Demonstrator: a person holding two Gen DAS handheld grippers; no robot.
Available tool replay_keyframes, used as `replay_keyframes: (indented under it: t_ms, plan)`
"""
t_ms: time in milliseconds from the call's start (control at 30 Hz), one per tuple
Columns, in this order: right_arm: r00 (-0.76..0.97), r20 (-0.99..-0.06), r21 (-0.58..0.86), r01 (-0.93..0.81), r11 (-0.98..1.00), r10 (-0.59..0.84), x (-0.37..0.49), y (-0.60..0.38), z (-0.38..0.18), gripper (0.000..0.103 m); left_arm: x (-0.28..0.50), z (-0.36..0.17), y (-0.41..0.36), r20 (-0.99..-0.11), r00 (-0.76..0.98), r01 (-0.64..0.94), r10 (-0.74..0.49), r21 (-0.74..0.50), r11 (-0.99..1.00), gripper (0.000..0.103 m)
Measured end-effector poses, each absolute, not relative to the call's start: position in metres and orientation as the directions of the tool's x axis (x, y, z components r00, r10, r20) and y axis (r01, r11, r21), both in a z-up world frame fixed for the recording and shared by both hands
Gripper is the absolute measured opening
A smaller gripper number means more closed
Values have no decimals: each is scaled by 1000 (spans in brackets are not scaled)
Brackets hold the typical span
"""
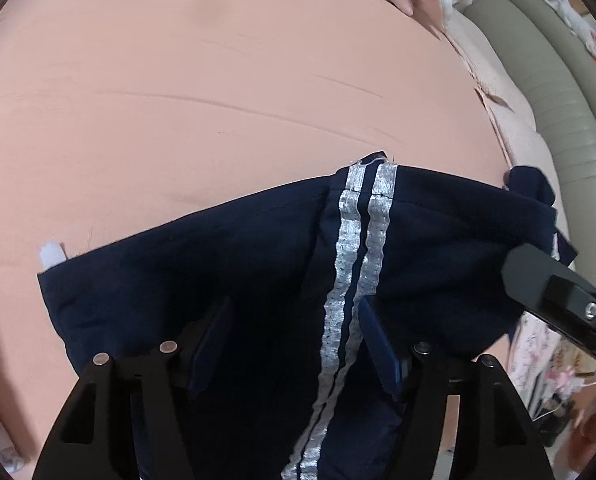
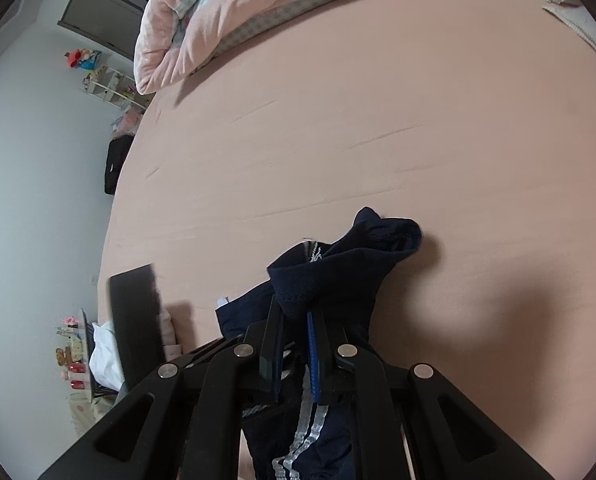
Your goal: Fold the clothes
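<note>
The dark blue pants (image 1: 237, 280) lie on the pink bed (image 1: 217, 80), under the left gripper (image 1: 293, 344), whose fingers are apart. The right gripper (image 2: 295, 344) pinches the pants' edge tight.

The garment (image 1: 225, 280) is dark navy, with two silvery-white stripes (image 1: 354, 264) running side by side down it and a small white tag (image 1: 51, 256) at one corner. The bed sheet (image 1: 217, 92) beneath is plain salmon pink. The quilt (image 2: 225, 20) heaped at the far end is pale pink, lined with a light blue and white print. Both tools are black, left tool (image 1: 293, 344) and right tool (image 2: 295, 344), with blue pads (image 2: 313, 360). The wall (image 2: 29, 168) is pale grey-blue.
</note>
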State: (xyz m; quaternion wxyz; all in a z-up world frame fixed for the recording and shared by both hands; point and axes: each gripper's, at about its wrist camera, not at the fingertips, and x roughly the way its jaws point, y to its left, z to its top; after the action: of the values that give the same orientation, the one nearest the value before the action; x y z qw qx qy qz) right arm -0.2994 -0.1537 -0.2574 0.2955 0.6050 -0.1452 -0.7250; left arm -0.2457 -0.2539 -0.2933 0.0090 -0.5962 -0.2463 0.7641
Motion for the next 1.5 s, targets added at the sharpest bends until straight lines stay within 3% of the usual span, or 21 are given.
replay_keyframes:
  t_ms: [300, 367, 433, 533, 1300, 1500]
  plan:
    - [-93, -796, 566, 239, -789, -599, -301, -157, -257, 8, -236, -290, -243, -903, -355, 297, 242, -355, -886, 62]
    - [-95, -804, 552, 246, -796, -587, -300, -160, -256, 8, -232, -289, -239, -902, -373, 286, 217, -335, -898, 46]
    - [-102, -812, 537, 254, -805, -574, -300, -163, -254, 8, -229, -288, -234, -905, -383, 270, 186, -302, -914, 19]
    - [-108, -823, 518, 256, -816, -557, -301, -165, -254, 8, -224, -285, -227, -908, -392, 251, 144, -256, -934, 12]
    - [-79, -862, 427, 422, -800, -501, -278, -218, -243, 8, -177, -227, -263, -775, -586, 214, 237, -430, -877, 9]
    - [-70, -856, 426, 463, -777, -512, -273, -220, -231, 8, -171, -227, -279, -796, -559, 217, 230, -409, -886, 9]
